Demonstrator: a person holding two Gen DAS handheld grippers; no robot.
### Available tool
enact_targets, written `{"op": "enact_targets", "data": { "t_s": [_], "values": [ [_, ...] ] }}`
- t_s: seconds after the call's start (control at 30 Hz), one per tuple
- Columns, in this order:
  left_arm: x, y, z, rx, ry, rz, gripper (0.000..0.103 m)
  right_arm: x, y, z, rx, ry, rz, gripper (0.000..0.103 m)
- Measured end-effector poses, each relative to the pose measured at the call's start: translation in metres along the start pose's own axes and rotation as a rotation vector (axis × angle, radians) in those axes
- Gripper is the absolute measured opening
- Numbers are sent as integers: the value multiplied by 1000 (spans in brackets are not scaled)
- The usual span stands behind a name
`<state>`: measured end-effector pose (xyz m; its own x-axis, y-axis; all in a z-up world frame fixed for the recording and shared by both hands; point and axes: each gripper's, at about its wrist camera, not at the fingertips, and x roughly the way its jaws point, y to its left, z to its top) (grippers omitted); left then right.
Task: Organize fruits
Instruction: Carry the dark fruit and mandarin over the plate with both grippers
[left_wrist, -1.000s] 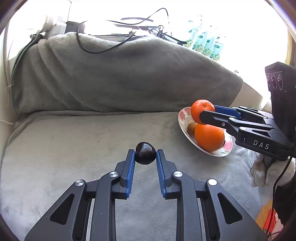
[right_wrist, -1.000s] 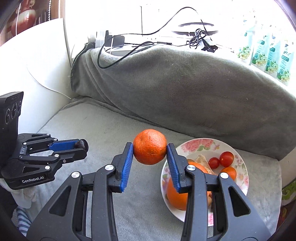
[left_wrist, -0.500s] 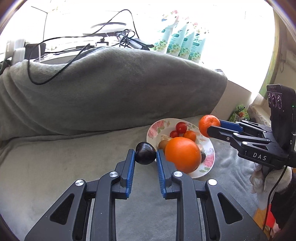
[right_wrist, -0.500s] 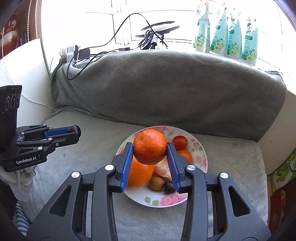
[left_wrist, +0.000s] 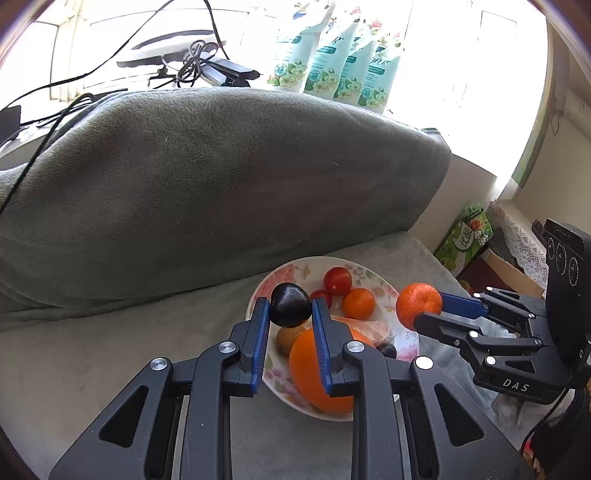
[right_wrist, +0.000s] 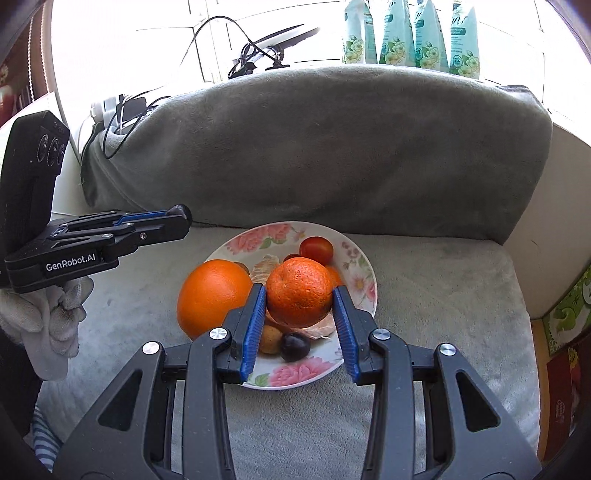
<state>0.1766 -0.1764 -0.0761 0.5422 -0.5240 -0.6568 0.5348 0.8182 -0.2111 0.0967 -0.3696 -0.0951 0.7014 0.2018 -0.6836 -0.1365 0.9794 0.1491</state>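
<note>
My left gripper (left_wrist: 290, 308) is shut on a dark plum (left_wrist: 290, 305) and holds it above the left part of the floral plate (left_wrist: 384, 282). My right gripper (right_wrist: 299, 295) is shut on a tangerine (right_wrist: 299, 292) above the same plate (right_wrist: 354, 280); it also shows in the left wrist view (left_wrist: 418, 305), over the plate's right rim. On the plate lie a big orange (right_wrist: 212, 291), a cherry tomato (right_wrist: 316, 249), a small dark plum (right_wrist: 294, 346) and a small brown fruit (right_wrist: 269, 339). The left gripper shows at the left of the right wrist view (right_wrist: 183, 218).
The plate sits on a grey blanket-covered seat (right_wrist: 424, 295) with a grey padded backrest (right_wrist: 314, 147) behind. Cables (left_wrist: 192, 64) and several green-white pouches (left_wrist: 332, 55) stand on the sill. Boxes (left_wrist: 465, 236) lie off the seat's right edge.
Both grippers have moved in over the plate with their fruits still held; the plate now sits closer and more central in both views.
</note>
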Motion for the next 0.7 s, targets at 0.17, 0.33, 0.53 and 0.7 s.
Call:
{"op": "enact_targets", "data": {
  "t_s": [0.17,0.33,0.53,0.7],
  "values": [
    [17,-5,5,16,30,3,22,5,-2,-4,13,12,21,39],
    [24,-12,9,32,37,4,22,8,-1,-5,17,21,38,39],
    [27,-17,11,39,39,-3,22,10,-1,-6,30,31,57,39],
    [30,-20,12,47,46,-8,22,12,-2,-7,36,39,64,39]
  ]
}}
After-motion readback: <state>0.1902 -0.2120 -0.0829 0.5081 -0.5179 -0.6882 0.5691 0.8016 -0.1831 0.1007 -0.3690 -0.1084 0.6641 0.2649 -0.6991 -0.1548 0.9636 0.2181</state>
